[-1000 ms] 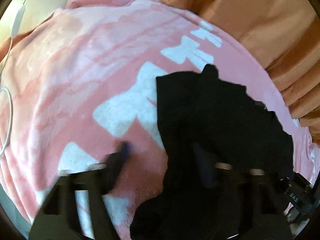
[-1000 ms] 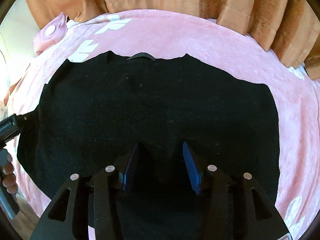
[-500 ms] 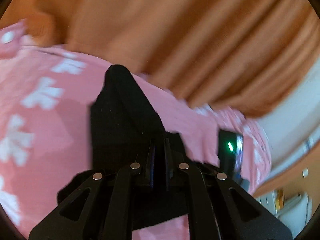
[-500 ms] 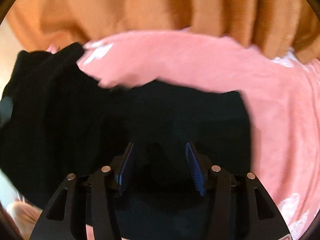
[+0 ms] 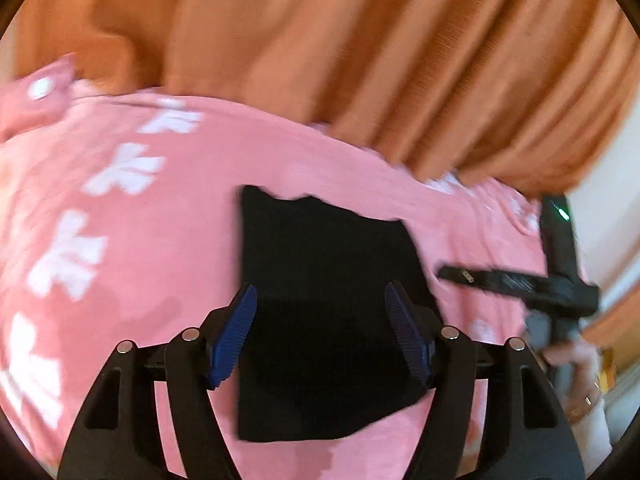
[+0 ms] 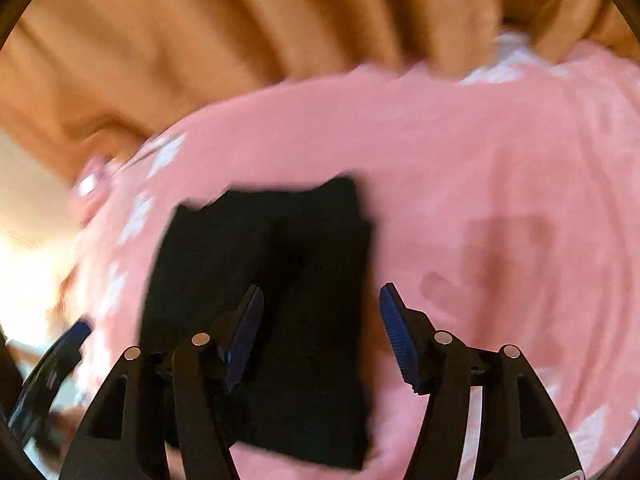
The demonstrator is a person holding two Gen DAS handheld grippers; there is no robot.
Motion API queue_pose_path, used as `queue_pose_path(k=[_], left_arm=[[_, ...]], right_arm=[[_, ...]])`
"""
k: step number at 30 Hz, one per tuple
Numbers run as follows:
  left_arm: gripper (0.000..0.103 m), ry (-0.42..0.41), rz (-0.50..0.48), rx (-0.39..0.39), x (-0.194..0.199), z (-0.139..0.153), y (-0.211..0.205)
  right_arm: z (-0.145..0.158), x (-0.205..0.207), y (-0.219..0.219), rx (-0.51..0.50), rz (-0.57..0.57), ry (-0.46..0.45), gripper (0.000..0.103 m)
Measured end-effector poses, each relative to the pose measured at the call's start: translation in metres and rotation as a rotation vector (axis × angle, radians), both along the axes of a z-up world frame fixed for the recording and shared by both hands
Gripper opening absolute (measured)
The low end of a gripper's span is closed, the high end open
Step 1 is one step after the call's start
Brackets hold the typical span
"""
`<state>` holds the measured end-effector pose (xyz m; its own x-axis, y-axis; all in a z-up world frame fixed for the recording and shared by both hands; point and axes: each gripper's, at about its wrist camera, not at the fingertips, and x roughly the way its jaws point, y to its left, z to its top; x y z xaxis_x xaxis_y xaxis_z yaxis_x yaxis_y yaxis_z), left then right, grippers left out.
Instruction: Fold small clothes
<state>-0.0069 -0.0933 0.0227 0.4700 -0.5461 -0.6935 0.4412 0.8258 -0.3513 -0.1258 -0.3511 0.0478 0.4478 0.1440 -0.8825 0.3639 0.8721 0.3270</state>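
A black garment point(image 5: 320, 312) lies folded into a narrow upright rectangle on the pink blanket point(image 5: 152, 248). My left gripper point(image 5: 320, 336) hovers above its lower half, jaws opening, blue pads apart with nothing pinched between them. In the right wrist view the same black garment point(image 6: 272, 288) lies flat, and my right gripper point(image 6: 320, 336) hangs over its right edge, jaws opening, with no cloth gripped. The right gripper point(image 5: 460, 275) also shows at the right of the left wrist view, held by a hand point(image 5: 580, 372).
Orange curtains point(image 5: 360, 60) hang behind the blanket's far edge. The pink blanket point(image 6: 500, 200) has white bow prints point(image 5: 124, 168) along its left side. A pink tab with a white snap point(image 5: 40, 88) sits at the far left. The left gripper's finger point(image 6: 60, 352) enters at lower left.
The black garment went from spread wide to folded over into a narrow rectangle. My left gripper shut on cloth, carried it across, then let go. Both grippers rose and their views tilted up.
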Motion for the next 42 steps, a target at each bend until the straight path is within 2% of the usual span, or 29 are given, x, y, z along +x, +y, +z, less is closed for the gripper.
queue_pose_path(k=[3,6,8,9,10,12,14,16,17,18,20,21,22,24,26,27,28,30,33,35,36,38,40,42], left_arm=[[0.064,0.052,0.001,0.058,0.003,-0.025,0.005],[0.064,0.099,-0.054,0.08,-0.002,-0.043,-0.006],[0.064,0.089,-0.111,0.12,-0.013,-0.053,-0.018],[0.064,0.076,-0.134,0.15,-0.019,-0.056,-0.024],[0.064,0.051,-0.149,0.19,-0.026,-0.058,-0.029],[0.064,0.021,-0.168,0.221,-0.031,-0.06,-0.036],[0.064,0.024,-0.18,0.199,-0.033,-0.06,-0.038],[0.065,0.01,-0.181,0.165,-0.032,-0.055,-0.038],[0.065,-0.011,-0.169,0.158,-0.032,-0.051,-0.036],[0.065,-0.02,-0.161,0.153,-0.03,-0.049,-0.035],[0.069,-0.025,-0.129,0.146,-0.024,-0.047,-0.03],[0.069,-0.014,-0.111,0.142,-0.019,-0.048,-0.027],[0.069,0.0,-0.097,0.137,-0.015,-0.049,-0.025],[0.069,0.044,-0.057,0.108,-0.007,-0.051,-0.015],[0.07,0.083,-0.015,0.072,0.003,-0.052,-0.004],[0.07,0.092,0.01,0.062,0.008,-0.052,0.001],[0.07,0.094,0.027,0.061,0.011,-0.053,0.003],[0.07,0.095,0.062,0.06,0.014,-0.052,0.007],[0.07,0.113,0.1,0.052,0.017,-0.054,0.008],[0.07,0.132,0.109,0.033,0.021,-0.056,0.008],[0.07,0.132,0.114,0.026,0.021,-0.054,0.006],[0.07,0.12,0.111,0.022,0.019,-0.051,0.003],[0.07,0.102,0.091,0.027,0.015,-0.049,-0.003],[0.07,0.088,0.071,0.05,0.012,-0.051,-0.01]], right_arm=[[-0.023,0.011,0.021,0.075,0.071,0.05,0.064],[-0.046,0.025,0.032,0.098,0.077,0.095,0.066],[-0.048,0.034,0.037,0.076,0.079,0.081,0.066],[-0.044,0.04,0.04,0.064,0.092,0.055,0.053],[-0.04,0.044,0.042,0.07,0.108,0.022,0.009],[-0.015,0.05,0.044,0.07,0.131,-0.065,0.008],[0.02,0.049,0.045,0.022,0.162,-0.18,0.007],[0.029,0.047,0.041,-0.021,0.159,-0.2,0.004],[0.025,0.049,0.035,-0.053,0.134,-0.181,0.004],[0.011,0.052,0.024,-0.088,0.097,-0.123,0.004],[-0.017,0.054,0.011,-0.12,0.059,-0.014,0.007],[-0.032,0.051,0.003,-0.088,0.027,0.045,0.013],[-0.039,0.046,-0.002,-0.033,0.002,0.065,0.014],[-0.035,0.03,-0.002,0.078,0.013,0.043,0.016],[-0.028,0.012,0.007,0.145,0.047,0.024,0.032],[-0.025,0.001,0.014,0.198,0.061,0.006,0.055],[-0.027,-0.006,0.022,0.249,0.077,0.002,0.064],[-0.039,-0.006,0.039,0.309,0.131,0.034,0.064],[-0.059,0.006,0.053,0.292,0.147,0.084,0.064],[-0.058,0.013,0.059,0.247,0.161,0.065,0.047],[-0.052,0.014,0.06,0.239,0.178,0.055,0.009],[-0.021,0.011,0.055,0.219,0.179,-0.045,0.01],[0.013,0.002,0.051,0.112,0.196,-0.124,0.009],[0.026,-0.011,0.042,0.016,0.184,-0.138,0.009]])
